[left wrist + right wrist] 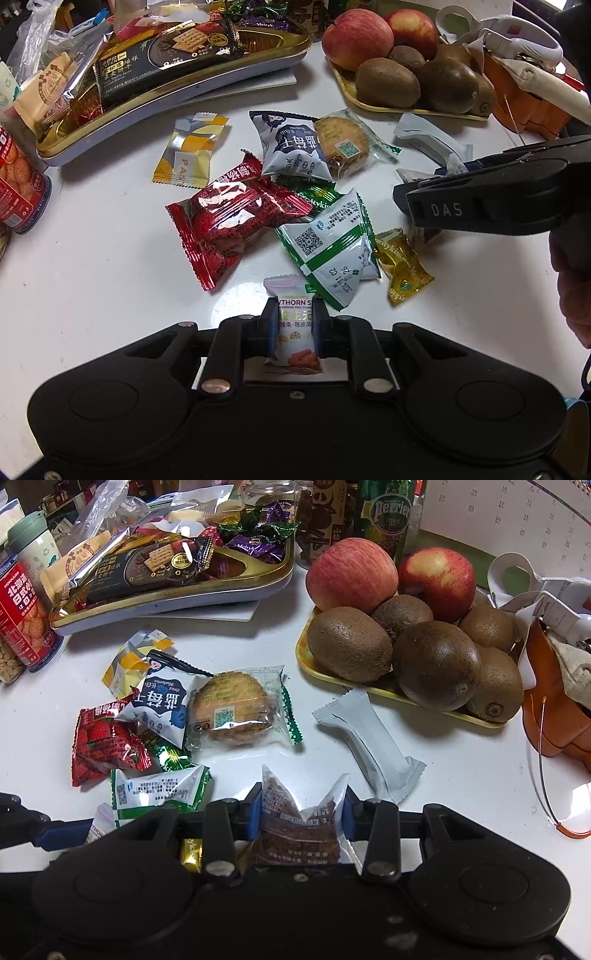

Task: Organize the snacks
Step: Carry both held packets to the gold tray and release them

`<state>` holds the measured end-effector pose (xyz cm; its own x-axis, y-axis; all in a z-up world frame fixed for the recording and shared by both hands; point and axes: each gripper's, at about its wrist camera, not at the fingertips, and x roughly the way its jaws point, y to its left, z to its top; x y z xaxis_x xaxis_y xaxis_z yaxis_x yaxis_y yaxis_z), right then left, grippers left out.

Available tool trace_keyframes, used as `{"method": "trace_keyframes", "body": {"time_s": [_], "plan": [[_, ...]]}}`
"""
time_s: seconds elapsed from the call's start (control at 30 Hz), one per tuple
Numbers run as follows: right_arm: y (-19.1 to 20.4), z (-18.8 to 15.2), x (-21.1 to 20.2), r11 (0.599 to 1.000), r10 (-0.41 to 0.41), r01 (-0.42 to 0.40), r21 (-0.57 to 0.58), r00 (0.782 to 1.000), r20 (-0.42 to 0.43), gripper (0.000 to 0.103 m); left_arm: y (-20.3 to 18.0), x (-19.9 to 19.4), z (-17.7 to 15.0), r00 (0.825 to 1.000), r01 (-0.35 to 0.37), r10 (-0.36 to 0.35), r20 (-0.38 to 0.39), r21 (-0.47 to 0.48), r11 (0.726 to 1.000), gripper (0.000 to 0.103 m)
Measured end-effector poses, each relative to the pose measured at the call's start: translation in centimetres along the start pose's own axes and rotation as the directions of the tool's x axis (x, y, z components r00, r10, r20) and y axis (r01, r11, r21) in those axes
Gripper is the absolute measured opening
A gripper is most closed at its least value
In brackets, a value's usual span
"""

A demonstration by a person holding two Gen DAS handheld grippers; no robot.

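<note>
My left gripper (295,308) is shut on a small hawthorn stick packet (295,343), held upright just above the white table (92,295). In the right wrist view, my right gripper (303,797) is shut on a clear packet of brown snack (291,830), which buckles between the blue pads. Loose snacks lie ahead: a red strawberry packet (229,218), a green-and-white packet (332,251), a blueberry packet (291,147), a wrapped cookie (236,709), a yellow packet (192,151), a golden candy (402,269) and a white bar (369,738). A gold snack tray (288,48) sits at the back left, part filled.
A yellow fruit tray (306,661) with apples and kiwis stands at the back right. A red biscuit canister (22,613) is at the left, a Perrier bottle (388,513) behind the fruit, an orange bag (554,720) at the right edge. A person's hand (572,277) holds the right gripper.
</note>
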<state>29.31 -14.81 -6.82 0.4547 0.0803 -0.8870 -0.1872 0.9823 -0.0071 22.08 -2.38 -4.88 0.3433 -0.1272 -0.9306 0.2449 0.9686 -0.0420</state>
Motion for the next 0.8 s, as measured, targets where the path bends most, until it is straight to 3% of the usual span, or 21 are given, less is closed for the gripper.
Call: {"method": "trace_keyframes", "body": {"time_s": [0.53,0.8], "plan": [[-0.6,-1.1,-1.2,0.996,0.081,-0.081,0.034,0.997,0.013,0.038,0.6,-1.4,-0.5,0.999,-0.016,0.017,0.029,-0.055,0.998,0.023],[0.6,-1.9,-7.0,0.994,0.106,-0.105,-0.015,0.992,0.063,0.038,1.5,-5.6,-1.3,0.997,-0.005,0.013,0.078,-0.101,0.995,0.023]]}}
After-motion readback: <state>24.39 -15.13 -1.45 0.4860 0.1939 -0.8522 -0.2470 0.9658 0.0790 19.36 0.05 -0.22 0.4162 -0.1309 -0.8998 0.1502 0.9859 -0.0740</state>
